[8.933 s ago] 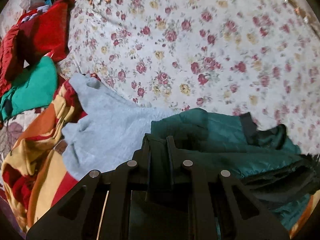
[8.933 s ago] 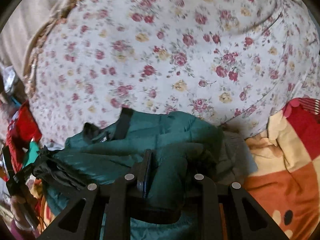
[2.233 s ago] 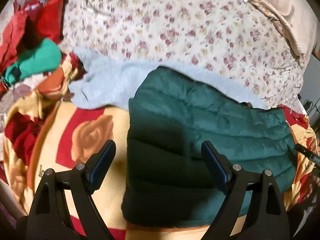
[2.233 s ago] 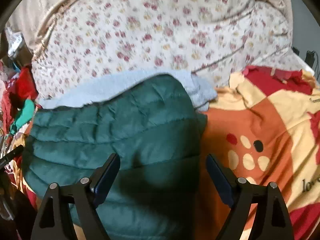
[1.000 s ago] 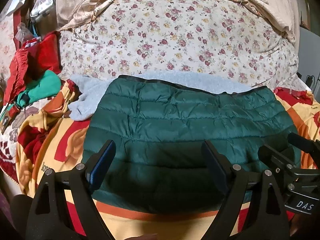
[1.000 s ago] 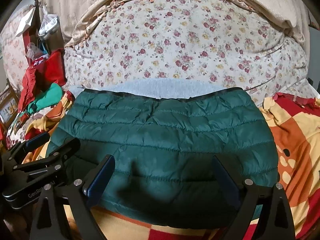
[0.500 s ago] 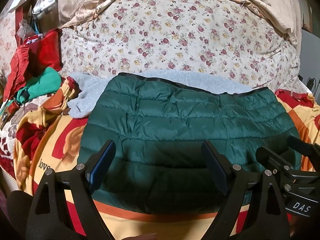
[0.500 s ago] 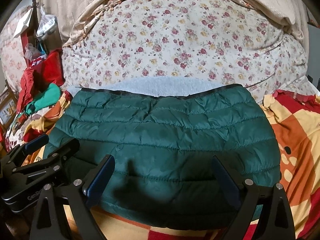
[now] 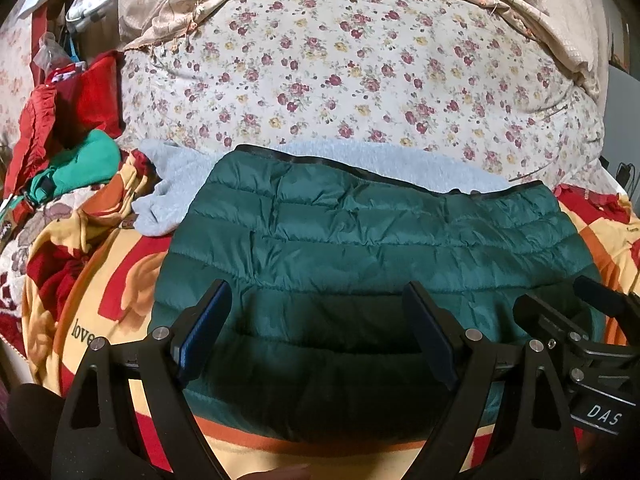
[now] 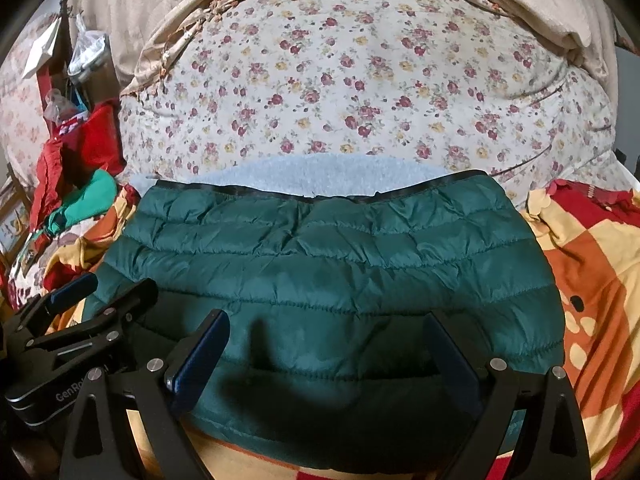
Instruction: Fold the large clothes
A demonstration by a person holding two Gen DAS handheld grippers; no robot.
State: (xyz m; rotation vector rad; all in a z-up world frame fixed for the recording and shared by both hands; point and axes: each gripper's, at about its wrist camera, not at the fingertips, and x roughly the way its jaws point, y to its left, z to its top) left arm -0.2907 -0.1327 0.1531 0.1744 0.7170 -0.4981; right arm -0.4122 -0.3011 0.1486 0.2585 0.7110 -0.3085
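Two grippers, both empty, both hanging above the near edge of the folded jacket, which fits a pause w/ that fold done, imo. L to R: clothes pile (image 9: 60, 160) (red + bright green stuff) sits at far left, off the work area, prob the to-do stack. Next, pale blue fleece (image 9: 168, 196) lies under and behind the green quilted jacket (image 9: 360, 240), poking out at its left and far edges, so it's either a prior item or next in line, can't tell which. Jacket is laid flat on the patterned blanket (image 9: 100, 304), dark-trimmed hem on the far side up against the floral duvet (image 9: 360, 80); reads as a compact rectangle, sleeves not visible, likely tucked inside. Left gripper (image 9: 316, 328) fingers spread wide, nothing between them, not touching fabric as far as I can see. Right gripper (image 10: 324, 348) same: spread wide, clear of the jacket, just beside the left one. Each shows at the edge of the other's cam. Blanket at far right is bare, room to park the bundle there.
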